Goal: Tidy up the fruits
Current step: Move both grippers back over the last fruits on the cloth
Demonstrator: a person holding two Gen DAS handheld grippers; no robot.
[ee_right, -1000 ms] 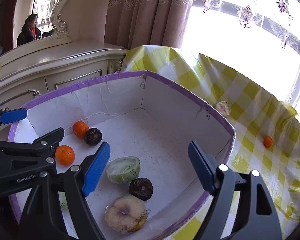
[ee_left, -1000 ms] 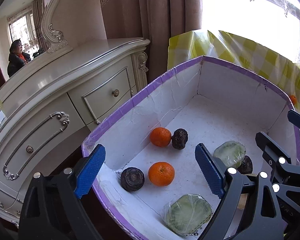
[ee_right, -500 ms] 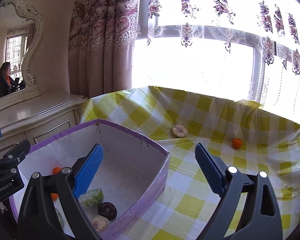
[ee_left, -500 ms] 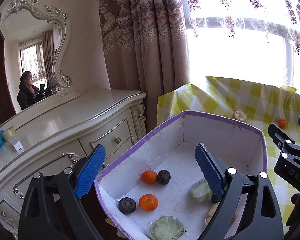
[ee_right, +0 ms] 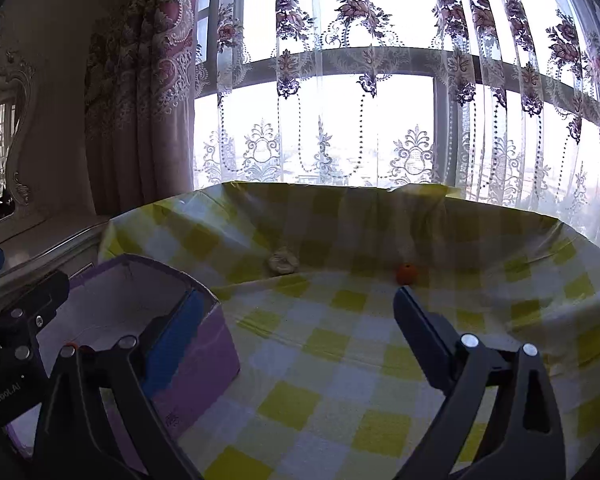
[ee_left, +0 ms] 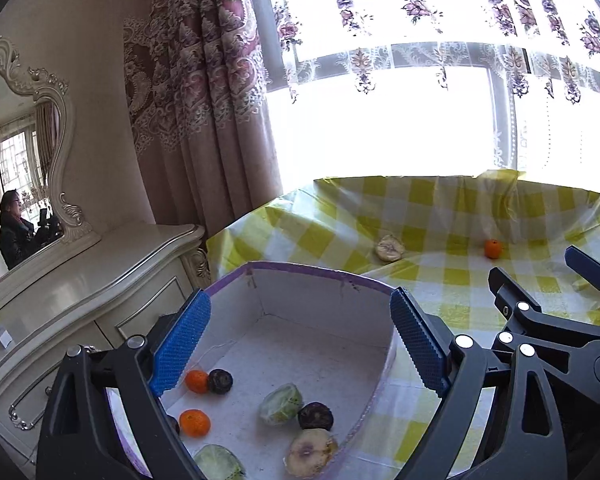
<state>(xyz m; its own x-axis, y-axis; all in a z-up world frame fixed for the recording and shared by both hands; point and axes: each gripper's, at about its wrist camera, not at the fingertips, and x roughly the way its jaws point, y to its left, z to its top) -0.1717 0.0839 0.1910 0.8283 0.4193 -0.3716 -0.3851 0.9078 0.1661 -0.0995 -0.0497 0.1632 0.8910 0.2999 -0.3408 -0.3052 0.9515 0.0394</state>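
Observation:
A purple-rimmed white box [ee_left: 320,276] holds two oranges [ee_left: 195,423], dark round fruits [ee_left: 316,416], green wrapped fruits [ee_left: 281,404] and a pale halved fruit [ee_left: 311,446]. My left gripper [ee_left: 298,308] hovers open above the box with nothing between its fingers. On the checked tablecloth beyond lie a pale fruit [ee_left: 389,248] and a small orange [ee_left: 493,248]. In the right wrist view the same pale fruit [ee_right: 283,261] and orange [ee_right: 406,274] lie far ahead. My right gripper [ee_right: 298,304] is over the cloth beside the box [ee_right: 196,360], its jaws opening and empty.
A cream dresser [ee_left: 100,280] with a mirror stands left of the box; a person shows in the mirror [ee_left: 16,228]. Patterned curtains [ee_left: 204,80] and a bright window lie behind the table [ee_right: 340,360]. The cloth rises in folds at the far edge.
Both grippers have lifted and drawn back from the box, so the window and far table now show. The right gripper has swung right over the cloth and its jaws have widened.

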